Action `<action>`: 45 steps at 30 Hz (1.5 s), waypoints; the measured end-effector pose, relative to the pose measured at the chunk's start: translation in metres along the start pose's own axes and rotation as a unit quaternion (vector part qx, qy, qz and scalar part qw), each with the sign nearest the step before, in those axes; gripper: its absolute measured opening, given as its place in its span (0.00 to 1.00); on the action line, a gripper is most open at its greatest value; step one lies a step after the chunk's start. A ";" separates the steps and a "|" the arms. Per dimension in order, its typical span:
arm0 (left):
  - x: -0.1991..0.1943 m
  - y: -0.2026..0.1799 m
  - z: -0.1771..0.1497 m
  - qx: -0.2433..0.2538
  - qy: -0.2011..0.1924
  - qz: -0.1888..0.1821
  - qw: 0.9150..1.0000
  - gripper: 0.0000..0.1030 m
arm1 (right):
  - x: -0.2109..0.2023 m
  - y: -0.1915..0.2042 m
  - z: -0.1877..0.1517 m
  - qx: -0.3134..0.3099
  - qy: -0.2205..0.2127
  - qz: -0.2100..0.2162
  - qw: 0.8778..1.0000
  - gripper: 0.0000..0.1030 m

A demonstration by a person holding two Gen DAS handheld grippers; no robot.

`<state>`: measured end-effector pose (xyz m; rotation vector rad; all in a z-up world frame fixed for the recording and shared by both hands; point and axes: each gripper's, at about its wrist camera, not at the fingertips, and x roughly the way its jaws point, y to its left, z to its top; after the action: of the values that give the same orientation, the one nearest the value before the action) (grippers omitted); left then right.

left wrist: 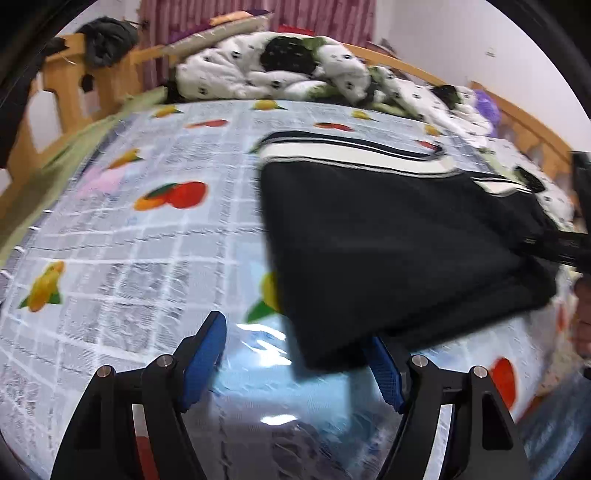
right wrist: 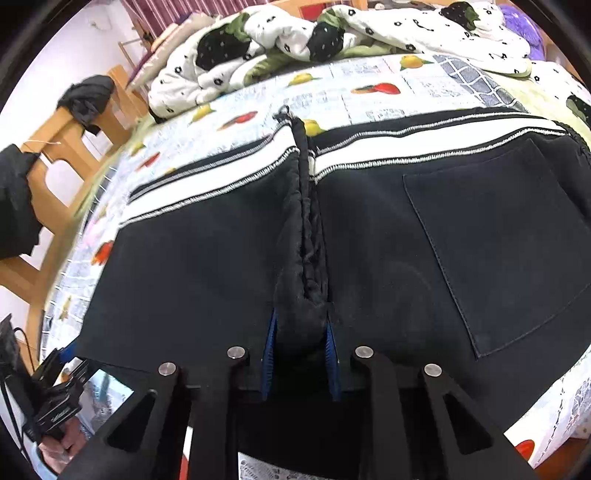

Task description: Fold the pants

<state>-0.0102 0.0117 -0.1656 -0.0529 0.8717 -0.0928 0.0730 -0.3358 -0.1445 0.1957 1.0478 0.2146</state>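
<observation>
The pants (right wrist: 461,236) are black, with a white band edged in fine black-and-white stitching along the far side. The bed sheet (left wrist: 122,240) is pale blue-white in a grid print scattered with orange, red and yellow fruit with green leaves. The quilt (right wrist: 295,33) at the far end is white with small black flowers, large black dotted patches and green. Both the left gripper (left wrist: 295,354) and the right gripper (right wrist: 301,354) are black with blue pads. The bed frame (left wrist: 62,96) is honey-coloured wood; the curtain (left wrist: 258,14) is pink-striped.
</observation>
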 end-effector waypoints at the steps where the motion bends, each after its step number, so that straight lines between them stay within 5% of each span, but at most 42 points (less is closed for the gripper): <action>1: 0.000 0.004 -0.001 -0.010 -0.001 0.010 1.000 0.70 | -0.008 0.002 -0.001 -0.005 -0.010 0.005 1.000 0.18; 5: -0.002 0.016 -0.005 -0.020 0.010 0.009 1.000 0.72 | -0.040 0.001 -0.012 -0.010 -0.044 0.040 0.998 0.17; 9: -0.004 0.013 -0.006 -0.004 0.021 0.012 1.000 0.71 | 0.004 -0.005 -0.029 -0.008 0.030 -0.008 0.999 0.20; 12: -0.023 0.017 -0.011 0.004 0.031 -0.018 0.999 0.71 | -0.016 0.005 -0.028 -0.051 0.010 -0.033 0.998 0.24; 15: -0.050 0.021 -0.013 -0.002 0.004 -0.030 1.000 0.71 | -0.054 0.007 -0.028 -0.061 -0.055 -0.060 0.995 0.25; 19: -0.041 0.013 0.018 -0.018 0.003 -0.036 0.999 0.71 | -0.070 0.013 -0.020 -0.078 -0.095 -0.059 0.991 0.25; 25: 0.010 -0.003 0.022 -0.023 0.066 -0.031 0.997 0.71 | -0.012 0.005 -0.026 -0.068 -0.002 -0.104 0.992 0.23; 29: 0.008 -0.017 0.012 0.025 0.039 -0.001 0.999 0.71 | -0.021 0.002 -0.032 -0.072 -0.014 -0.097 0.993 0.24; 33: -0.002 -0.011 0.026 0.015 0.033 0.004 0.999 0.71 | -0.041 -0.013 -0.022 -0.027 -0.006 -0.069 0.997 0.27; 35: -0.006 -0.005 0.033 0.002 0.029 0.000 1.000 0.71 | -0.073 -0.024 -0.006 -0.013 -0.043 -0.090 0.995 0.32; 37: -0.010 0.000 0.040 -0.011 0.015 -0.007 1.000 0.71 | -0.105 -0.044 0.009 -0.007 -0.088 -0.119 0.989 0.65; 39: -0.011 0.004 0.045 -0.025 0.007 -0.012 1.000 0.69 | -0.129 -0.070 0.023 0.008 -0.123 -0.155 0.980 0.83; 42: -0.005 0.011 0.052 -0.051 0.006 -0.035 0.998 0.69 | -0.138 -0.123 0.035 0.037 -0.135 -0.194 0.971 0.83; 45: 0.011 0.015 0.060 -0.060 0.016 -0.045 0.997 0.69 | -0.111 -0.199 0.030 0.091 -0.117 -0.190 0.971 0.77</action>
<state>0.0435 0.0258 -0.1368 -0.2047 0.9063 -0.1261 0.0614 -0.5590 -0.0893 0.1765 0.8503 -0.2481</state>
